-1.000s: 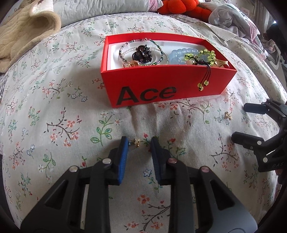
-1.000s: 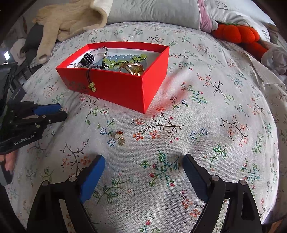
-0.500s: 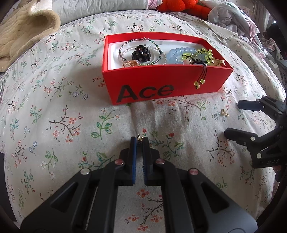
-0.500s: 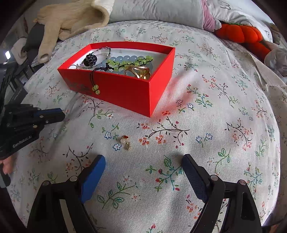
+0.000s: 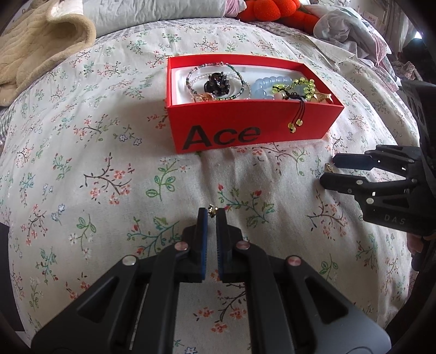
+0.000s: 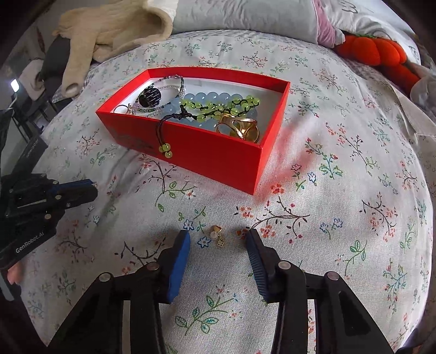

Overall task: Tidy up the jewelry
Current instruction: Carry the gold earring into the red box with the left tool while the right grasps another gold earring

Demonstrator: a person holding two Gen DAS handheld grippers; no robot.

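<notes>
A red box [image 5: 253,133] marked "Ace" sits on the floral bedspread and holds bead bracelets, a black ornament and a gold piece; it also shows in the right wrist view [image 6: 207,152]. My left gripper [image 5: 212,213] is shut on a small gold earring [image 5: 212,209] held at its fingertips, lifted above the bedspread. It also shows in the right wrist view [image 6: 91,188]. My right gripper [image 6: 218,235] is open, its fingers either side of a second small gold earring [image 6: 218,237] lying on the bedspread. The right gripper shows in the left wrist view [image 5: 331,170] beside that earring [image 5: 329,167].
A beige blanket [image 5: 35,40] lies at the far left. A grey pillow [image 6: 245,16] and an orange plush toy [image 6: 381,54] lie behind the box. Crumpled clothes [image 5: 354,27] sit at the far right.
My left gripper closed on the earring and lifted it a little. My right gripper moved forward and down and narrowed around the second earring.
</notes>
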